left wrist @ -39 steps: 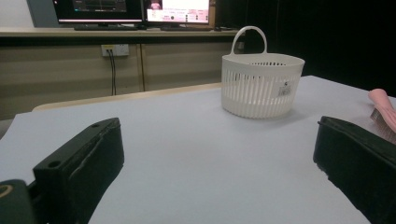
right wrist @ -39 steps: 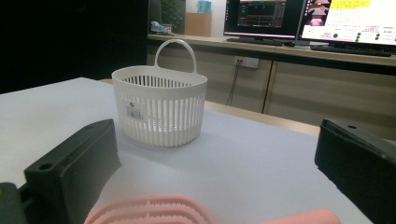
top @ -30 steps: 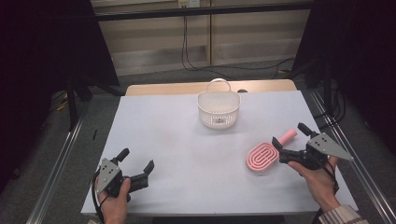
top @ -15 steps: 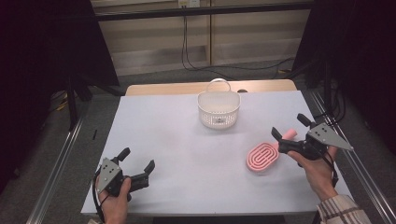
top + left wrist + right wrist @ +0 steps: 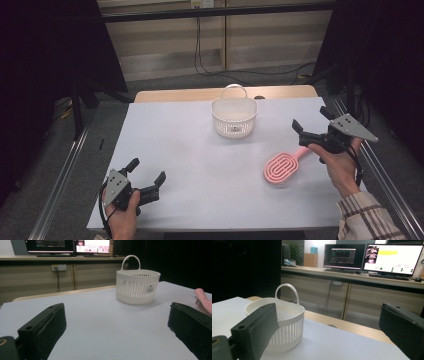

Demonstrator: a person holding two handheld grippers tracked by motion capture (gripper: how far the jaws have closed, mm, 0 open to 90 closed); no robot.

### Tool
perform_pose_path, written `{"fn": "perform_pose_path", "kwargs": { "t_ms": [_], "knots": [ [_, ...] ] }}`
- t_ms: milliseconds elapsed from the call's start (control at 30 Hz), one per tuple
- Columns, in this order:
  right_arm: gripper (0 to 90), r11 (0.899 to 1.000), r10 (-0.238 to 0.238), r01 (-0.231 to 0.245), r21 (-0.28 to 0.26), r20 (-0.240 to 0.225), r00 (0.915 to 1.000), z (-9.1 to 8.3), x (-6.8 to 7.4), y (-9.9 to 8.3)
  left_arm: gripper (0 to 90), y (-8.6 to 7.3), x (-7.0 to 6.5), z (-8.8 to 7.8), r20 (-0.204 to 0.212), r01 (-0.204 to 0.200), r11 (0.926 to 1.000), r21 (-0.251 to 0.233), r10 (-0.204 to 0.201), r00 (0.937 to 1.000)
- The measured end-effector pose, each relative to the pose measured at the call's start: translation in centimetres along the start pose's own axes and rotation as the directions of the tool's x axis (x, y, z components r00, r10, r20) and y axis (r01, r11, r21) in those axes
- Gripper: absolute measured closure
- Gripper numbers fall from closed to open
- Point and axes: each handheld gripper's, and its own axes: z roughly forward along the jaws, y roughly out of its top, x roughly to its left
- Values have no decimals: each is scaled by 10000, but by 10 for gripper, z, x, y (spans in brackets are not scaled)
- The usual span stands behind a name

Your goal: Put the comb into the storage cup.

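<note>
- In the high view the white basket [image 5: 234, 119] stands upright in the upper middle of the frame, on the far part of the white table [image 5: 190, 165], with its loop handle at the far side.
- In the lower right of that view the pink brush [image 5: 280, 168] lies flat on the table, well apart from the basket, and nothing lies between them.
- The long axis of the brush runs diagonally: the oval head is toward the lower left of the frame and the handle points to the upper right, toward your right hand.
- Your right gripper [image 5: 314, 125] is at the right edge of the frame, above the handle end of the brush; I cannot tell if it touches the handle. Its jaws are wide apart and hold nothing.
- In the right gripper view the basket [image 5: 284, 322] is in the lower left, partly hidden behind 1 black jaw, and 2 monitors [image 5: 372, 260] stand on a desk in the upper part.
- Your left gripper [image 5: 146, 176] rests at the lower left of the high view, far from both things, jaws wide and empty.
- In the left gripper view the basket [image 5: 137, 286] is in the upper right, and the brush [image 5: 203, 301] is at the right edge.
</note>
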Motion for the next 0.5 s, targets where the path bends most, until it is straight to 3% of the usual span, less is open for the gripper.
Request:
{"fn": "perform_pose_path", "kwargs": {
  "t_ms": [300,500],
  "knots": [
    [52,9986,500,-500,-153,-5,9987,13,-3,-4,19,0,1,0,-34,-31,10000,32,31,10000],
    [91,9991,333,-331,262,-104,9994,9,-1,-15,19,-1,0,1,37,-35,10000,55,35,10000]
  ]
}}
